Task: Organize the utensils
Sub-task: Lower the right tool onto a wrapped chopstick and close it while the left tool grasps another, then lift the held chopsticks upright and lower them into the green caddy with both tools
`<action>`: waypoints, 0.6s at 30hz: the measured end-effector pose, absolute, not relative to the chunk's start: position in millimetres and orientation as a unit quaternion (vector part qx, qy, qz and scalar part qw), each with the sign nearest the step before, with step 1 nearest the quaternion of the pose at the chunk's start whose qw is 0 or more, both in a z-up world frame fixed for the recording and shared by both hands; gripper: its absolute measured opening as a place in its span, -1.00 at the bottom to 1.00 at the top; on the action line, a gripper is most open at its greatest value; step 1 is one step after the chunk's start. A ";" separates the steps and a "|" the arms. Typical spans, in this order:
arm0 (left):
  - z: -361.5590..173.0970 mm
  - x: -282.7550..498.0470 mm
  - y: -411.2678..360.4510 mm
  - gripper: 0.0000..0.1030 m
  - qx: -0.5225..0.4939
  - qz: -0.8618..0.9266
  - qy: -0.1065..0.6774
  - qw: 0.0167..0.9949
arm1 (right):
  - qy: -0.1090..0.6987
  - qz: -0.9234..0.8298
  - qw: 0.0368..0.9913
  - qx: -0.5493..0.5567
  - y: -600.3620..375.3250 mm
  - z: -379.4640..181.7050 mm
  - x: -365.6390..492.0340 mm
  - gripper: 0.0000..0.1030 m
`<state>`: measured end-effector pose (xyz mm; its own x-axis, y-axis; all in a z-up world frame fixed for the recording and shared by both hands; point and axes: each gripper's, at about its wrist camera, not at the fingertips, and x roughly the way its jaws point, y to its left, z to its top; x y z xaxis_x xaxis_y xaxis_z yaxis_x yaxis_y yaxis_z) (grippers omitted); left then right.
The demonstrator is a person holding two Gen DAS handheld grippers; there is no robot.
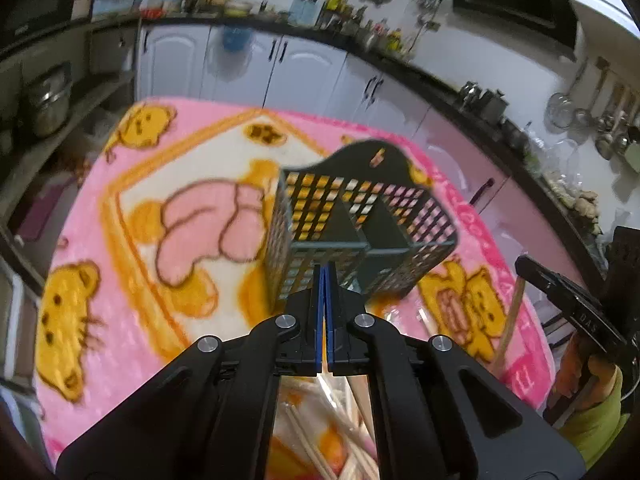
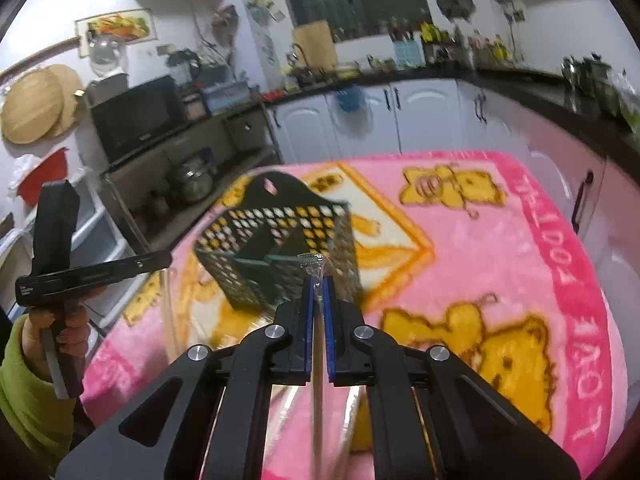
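Two handheld black two-finger grippers with blue pads are recorded, one per wrist view. The left gripper [image 1: 324,270] is seen with its pads pressed flat together; whether anything thin is caught between them cannot be told, though pale sticks [image 1: 320,432] wrapped in clear plastic lie directly beneath it on the cloth, blurred and not countable. The right gripper [image 2: 319,280] is clamped on one pale wooden chopstick [image 2: 317,380] in a clear plastic sleeve, the crimped end of the sleeve protruding just past the fingertips [image 2: 307,296].

One dark perforated plastic utensil holder [image 1: 352,220] with a raised back tab is noted, standing tilted in both views on the cloth, just beyond both sets of fingertips. Its interior is divided by partitions; two compartments are plainly visible from the left wrist view, and no utensil is seen inside them. The chopstick held by the right gripper is outside the holder, near its front rim.

One pink plush cloth [image 2: 480,260] with yellow cartoon bear figures covers the table. One hand [image 2: 68,332] in a green sleeve is seen gripping the left gripper's handle in the right wrist view. Kitchen cabinets [image 1: 240,64] with white doors stand behind the table.
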<state>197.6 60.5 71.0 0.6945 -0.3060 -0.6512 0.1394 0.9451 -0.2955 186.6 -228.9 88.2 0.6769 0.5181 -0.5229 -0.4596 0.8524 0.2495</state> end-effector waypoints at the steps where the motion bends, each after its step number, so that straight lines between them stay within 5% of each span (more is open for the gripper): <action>1: 76.3 195.2 59.1 -1.00 -0.112 -0.126 0.366 0.915 | 0.293 0.271 0.916 0.048 -227.8 93.6 183.0 -0.90; 18: 144.8 185.3 29.9 -1.00 -0.087 -0.166 0.291 0.938 | 0.197 0.288 0.937 0.033 -212.2 154.9 168.0 -0.91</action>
